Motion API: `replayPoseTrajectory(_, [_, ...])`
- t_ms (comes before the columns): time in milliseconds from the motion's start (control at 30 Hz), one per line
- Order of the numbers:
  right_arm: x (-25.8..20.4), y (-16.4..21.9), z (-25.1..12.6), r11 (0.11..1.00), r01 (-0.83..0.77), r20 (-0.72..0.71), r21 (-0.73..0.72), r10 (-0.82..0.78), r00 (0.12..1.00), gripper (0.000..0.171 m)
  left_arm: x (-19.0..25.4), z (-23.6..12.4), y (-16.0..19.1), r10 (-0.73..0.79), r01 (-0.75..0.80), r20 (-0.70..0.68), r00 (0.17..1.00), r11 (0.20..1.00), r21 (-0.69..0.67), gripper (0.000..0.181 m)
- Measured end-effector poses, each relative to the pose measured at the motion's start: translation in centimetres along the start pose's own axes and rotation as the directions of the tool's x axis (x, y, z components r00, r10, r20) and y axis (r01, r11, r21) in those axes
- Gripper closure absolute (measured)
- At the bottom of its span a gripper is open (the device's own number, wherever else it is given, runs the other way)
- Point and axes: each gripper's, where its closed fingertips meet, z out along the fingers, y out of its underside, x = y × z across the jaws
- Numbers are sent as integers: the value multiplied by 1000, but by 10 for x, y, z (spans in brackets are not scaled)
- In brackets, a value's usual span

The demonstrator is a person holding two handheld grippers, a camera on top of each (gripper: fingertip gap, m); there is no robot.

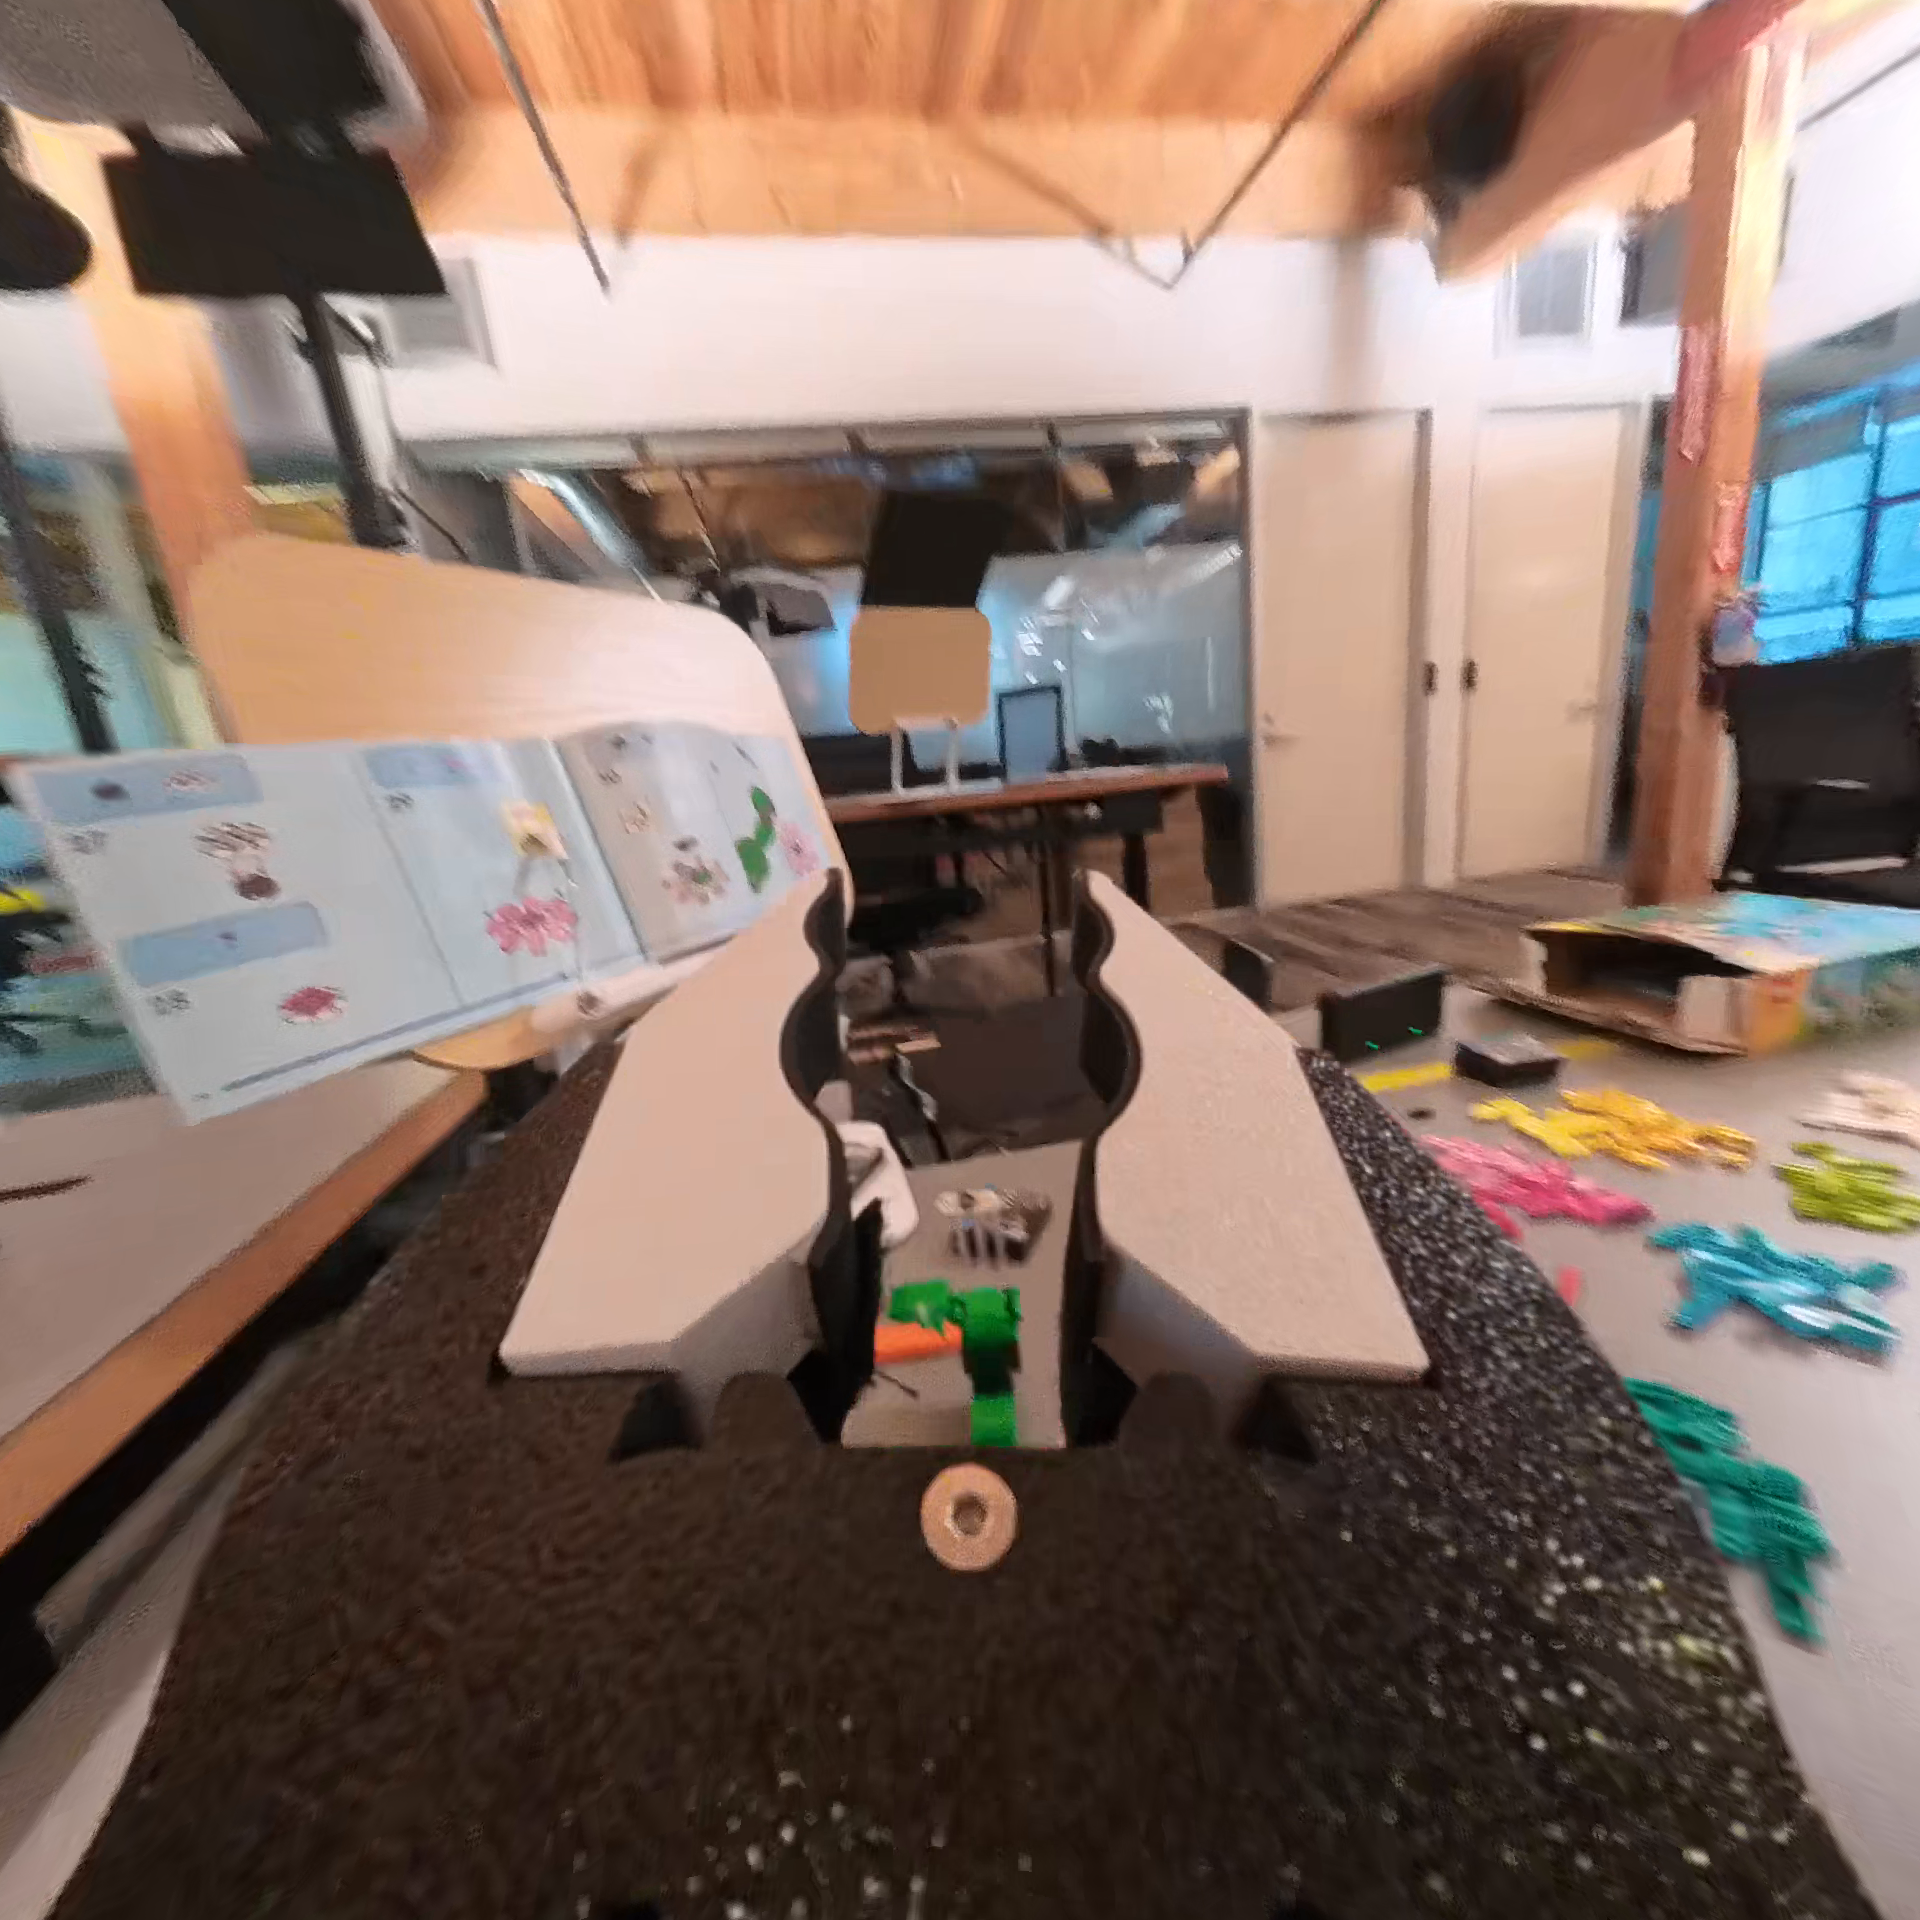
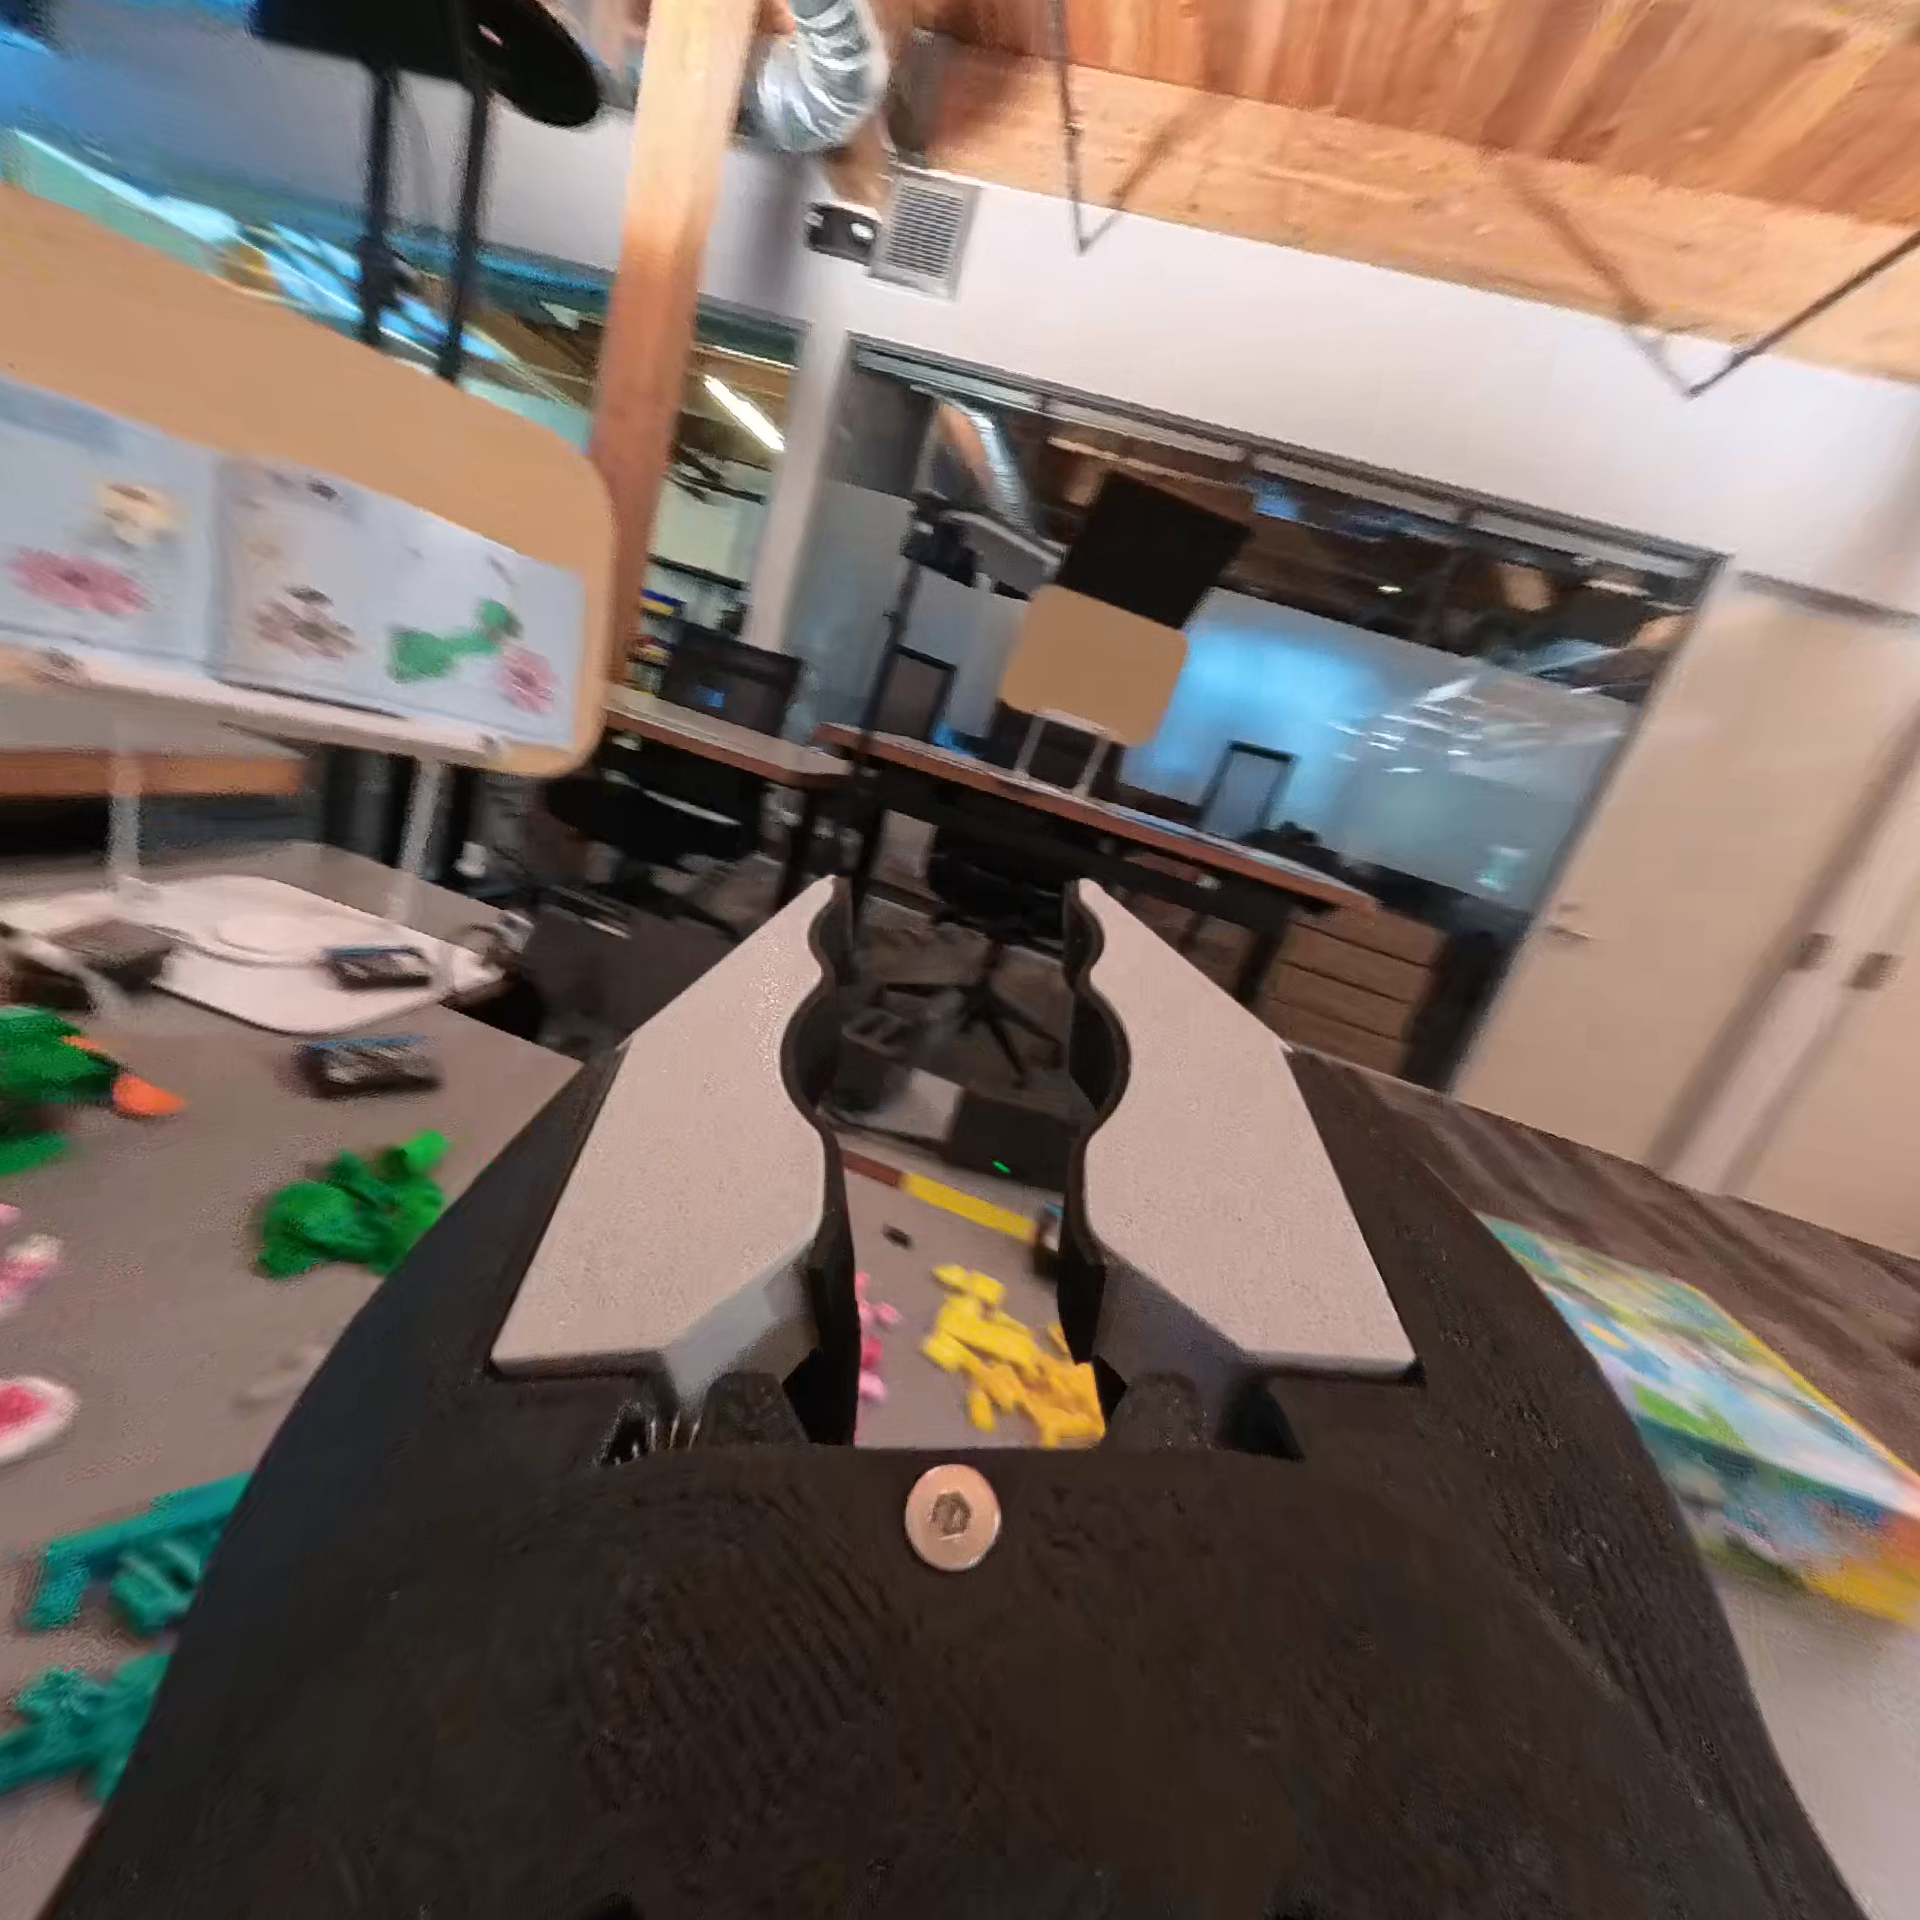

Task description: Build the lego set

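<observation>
The green build (image 1: 971, 1351) lies on the grey bench (image 1: 1621, 1340), seen low between the left tongs (image 1: 956, 914), which are spread and empty. Yellow bricks (image 2: 1013, 1361) lie below the right tongs (image 2: 951, 914), also spread, holding nothing. The manual (image 1: 416, 894) stands propped at left; the box (image 2: 1714, 1413) lies at right.

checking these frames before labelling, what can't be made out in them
- Left wrist view: the green lego build shows only through the gap of the open left gripper; its fingers hide the rest.
- Left wrist view: the teal brick pile is smeared by motion blur.
- Right wrist view: the yellow brick pile is partly behind the open right gripper.
- Right wrist view: the instruction booklet is blurred and cut off at the left edge.
</observation>
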Motion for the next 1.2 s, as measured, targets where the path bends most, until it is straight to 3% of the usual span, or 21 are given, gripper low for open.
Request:
replayPoseTrajectory(133, [32,54,-19,1000,26,-115,-10,-27,993,128,-10,19,38,156,-155,49,987,988,-15,127])
replayPoseTrajectory(267, [23,87,-14,998,-7,-17,-65,6,1000,118,-30,13,71,202,-202,44,978,979,-22,123])
replayPoseTrajectory(400, [-28,71,-10,1000,-7,201,-12,10,980,120,-47,6,79,120,-119,35,992,993,-15,123])
replayPoseTrajectory(533, [-99,55,-9,1000,-28,394,-1,26,919,125,-43,9,81,200,-200,28,979,980,-6,128])
replayPoseTrajectory(700, [-188,54,-20,995,98,565,2,-82,821,137,-29,13,92,228,-230,-40,973,972,-50,135])
replayPoseTrajectory(767, [-211,58,-24,989,145,599,-18,-105,794,139,-20,14,102,163,-178,-114,980,975,-134,134])
replayPoseTrajectory(833, [-227,57,-27,991,129,616,-37,-79,784,141,-11,13,107,77,-106,-145,986,973,-205,136])
replayPoseTrajectory(967, [-246,58,-32,993,32,651,-115,51,757,146,-2,13,105,123,-145,-134,983,976,-166,146])
replayPoseTrajectory(1200, [-235,65,-27,982,-1,612,-186,117,783,156,-7,15,111,33,-51,-114,993,986,-161,157])
